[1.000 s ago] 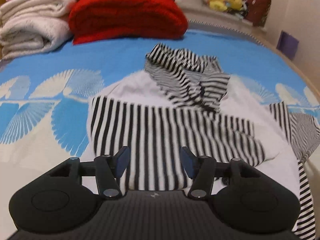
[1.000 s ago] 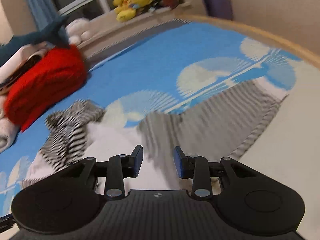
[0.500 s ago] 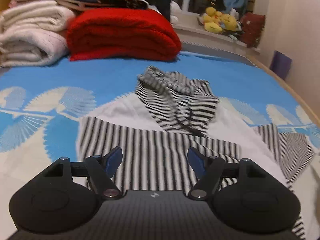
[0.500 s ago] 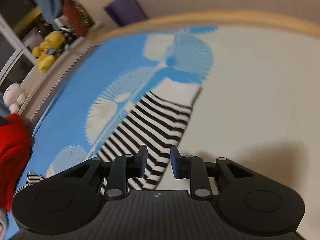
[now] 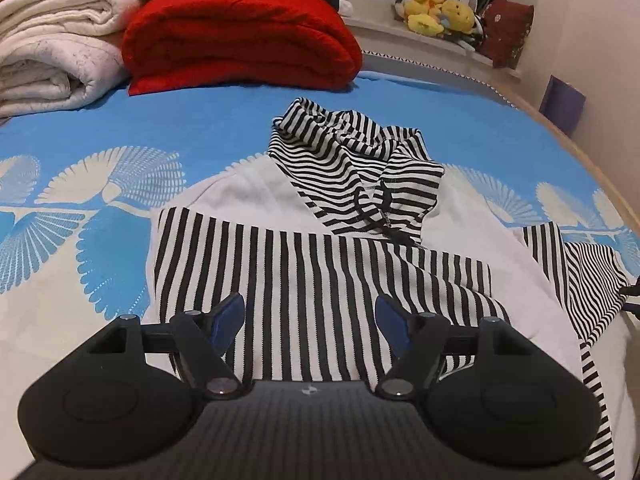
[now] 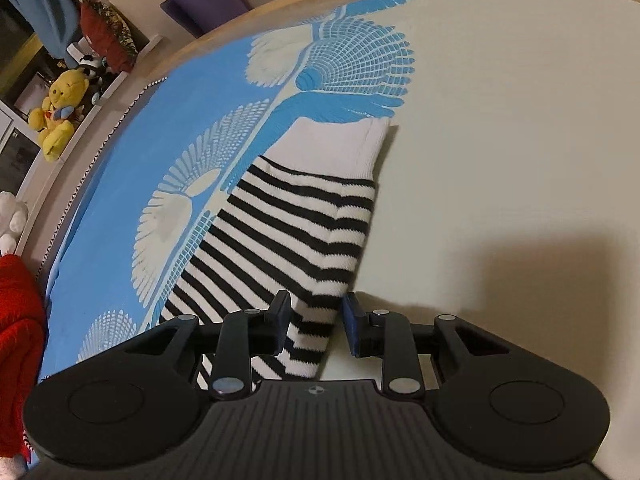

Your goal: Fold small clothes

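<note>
Your left tongs hang with their blue-padded fingers spread wide apart, holding nothing, just above the striped sleeve that lies folded across the front of the hoodie. The hoodie lies flat on the bed, on its blue and cream cover, with the striped hood bunched on the white chest and the drawstrings trailing toward you. Behind it, at the far end of the bed, sit a folded red blanket and a stack of cream blankets (touching side by side).

Your right tongs are also apart, though more narrowly, straddling the near edge of the other sleeve; the fingers have not closed on the fabric. That sleeve stretches out away from you over the bed cover, its white cuff at the far end. A yellow plush toy sits on the ledge beyond the bed.
</note>
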Motion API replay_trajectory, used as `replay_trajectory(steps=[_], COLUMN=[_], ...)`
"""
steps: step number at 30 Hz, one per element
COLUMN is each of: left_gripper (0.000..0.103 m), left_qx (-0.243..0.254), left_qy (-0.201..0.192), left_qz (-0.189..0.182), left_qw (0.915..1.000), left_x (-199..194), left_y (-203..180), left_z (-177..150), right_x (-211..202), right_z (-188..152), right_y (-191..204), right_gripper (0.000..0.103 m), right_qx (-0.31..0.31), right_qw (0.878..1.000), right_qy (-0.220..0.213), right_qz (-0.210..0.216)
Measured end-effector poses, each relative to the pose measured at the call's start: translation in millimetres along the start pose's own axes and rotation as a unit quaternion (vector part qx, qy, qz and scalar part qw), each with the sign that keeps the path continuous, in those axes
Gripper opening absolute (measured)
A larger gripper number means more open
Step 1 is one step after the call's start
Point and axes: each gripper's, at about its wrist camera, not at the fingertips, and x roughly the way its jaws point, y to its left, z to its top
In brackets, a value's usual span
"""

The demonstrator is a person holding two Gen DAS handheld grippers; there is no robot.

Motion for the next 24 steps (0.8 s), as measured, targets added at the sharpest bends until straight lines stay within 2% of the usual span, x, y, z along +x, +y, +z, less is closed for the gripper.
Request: replay_trajectory(steps=[3,5,8,13,17,19,22,24], left_gripper=[0.077,0.077,0.077,0.077,0.077,0.077,0.077,0.077], left_qx=[-0.003,-0.005,-0.008,-0.008,-0.007,-0.008,-0.006,-0.008], left_qy=[0.000,-0.001,-0.002,0.003,0.006,0.007,0.009,0.011], left_qz=[0.001,0.002,0.002,0.004,0.005,0.004,0.005,0.004], left_qw=[1.0000,1.0000,1.0000,1.0000,0.9999,0.9999,0.9999,0.9999], left_x=[-0.6,-1.9,-3.8,-4.7,-3.8,-3.1,-2.3,-1.5], left_y=[1.7,3.6,5.7,7.6,8.3,8.8,8.3,8.4], left_z=[0.6,0.8,1.2,0.8,0.9,0.8,-0.1,-0.2], right_x=[0.2,0.6,0.0,-10.5,-26.1,-22.1,-7.9,-2.8], right_z=[0.1,0.0,-1.2,-3.8,-2.7,2.0,3.3,1.7], right_y=[0.8,2.0,0.3,2.1,0.1,-10.2,-29.7,-29.5], right_gripper=[0.026,0.011,0.005,0.001,0.000,0.004,0.007,0.007], right_qx=[-0.005,-0.010,-0.005,-0.004,0.010,0.040,0.113,0.116], right_qw=[1.000,1.000,1.000,0.998,0.988,0.990,0.992,0.992], right_qy=[-0.013,-0.018,-0.026,-0.059,-0.120,-0.108,-0.059,-0.050], right_qz=[-0.002,-0.010,-0.015,-0.036,-0.097,-0.083,-0.024,0.000])
